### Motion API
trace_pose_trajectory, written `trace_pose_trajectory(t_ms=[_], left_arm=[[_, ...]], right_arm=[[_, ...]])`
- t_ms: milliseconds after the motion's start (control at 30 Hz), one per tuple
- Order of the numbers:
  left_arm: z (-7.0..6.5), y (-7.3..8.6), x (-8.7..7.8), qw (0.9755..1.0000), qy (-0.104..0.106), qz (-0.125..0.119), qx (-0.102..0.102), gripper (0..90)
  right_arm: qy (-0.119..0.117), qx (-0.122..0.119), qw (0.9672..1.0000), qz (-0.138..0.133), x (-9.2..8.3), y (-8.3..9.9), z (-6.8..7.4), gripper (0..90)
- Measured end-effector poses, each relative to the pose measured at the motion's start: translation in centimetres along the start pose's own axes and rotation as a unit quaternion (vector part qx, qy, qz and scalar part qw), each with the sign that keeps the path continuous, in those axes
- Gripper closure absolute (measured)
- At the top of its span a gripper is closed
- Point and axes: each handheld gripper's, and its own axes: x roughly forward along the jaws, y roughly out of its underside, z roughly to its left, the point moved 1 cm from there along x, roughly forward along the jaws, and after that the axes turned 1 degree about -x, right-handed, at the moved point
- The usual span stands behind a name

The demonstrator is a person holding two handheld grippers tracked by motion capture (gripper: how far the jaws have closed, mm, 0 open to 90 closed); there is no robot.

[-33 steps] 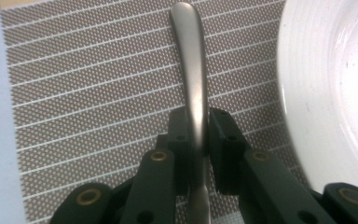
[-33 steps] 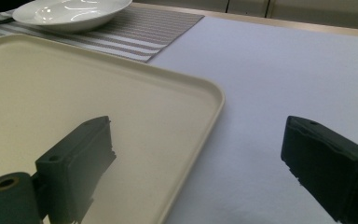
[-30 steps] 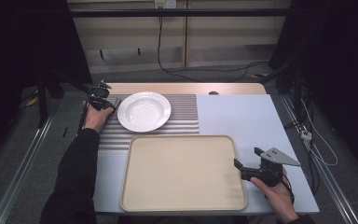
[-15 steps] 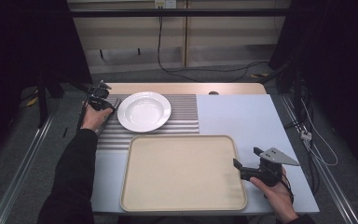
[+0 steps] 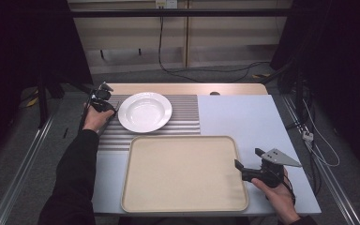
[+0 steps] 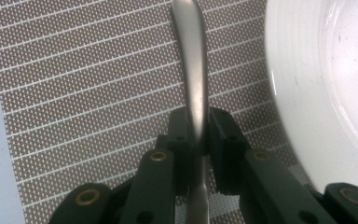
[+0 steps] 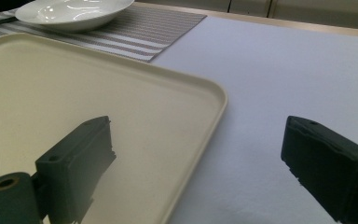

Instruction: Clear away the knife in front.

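A silver metal utensil handle (image 6: 193, 70) runs up over the striped placemat (image 6: 74, 93), just left of the white plate (image 6: 317, 84). My left gripper (image 6: 198, 126) is shut on that handle; the utensil's working end is hidden. In the high view the left gripper (image 5: 102, 99) stands at the left rim of the plate (image 5: 145, 111). My right gripper (image 5: 247, 158) rests by the right edge of the beige tray (image 5: 183, 173). Its jaws stand wide open (image 7: 198, 144) with the tray's rim (image 7: 214, 107) between them, untouched.
The placemat (image 5: 183, 117) lies at the back left of the pale table top (image 5: 243, 117). The tray takes up the front middle. Cables run across the floor behind the table and along its right side.
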Motion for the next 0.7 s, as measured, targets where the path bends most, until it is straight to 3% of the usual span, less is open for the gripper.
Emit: trace_pose_trajectory(t_ms=[267,700], left_arm=[[0.1,0.0,-0.2,1.0000,-0.001,-0.002,-0.001,80.0],[-0.5,-0.3,-2.8,0.9994,0.011,-0.027,0.016,80.0]], right_arm=[[0.000,0.003,1.0000,0.001,0.0,0.0,0.0,8.7],[-0.001,0.000,1.0000,0.001,0.1,-0.1,0.0,8.6]])
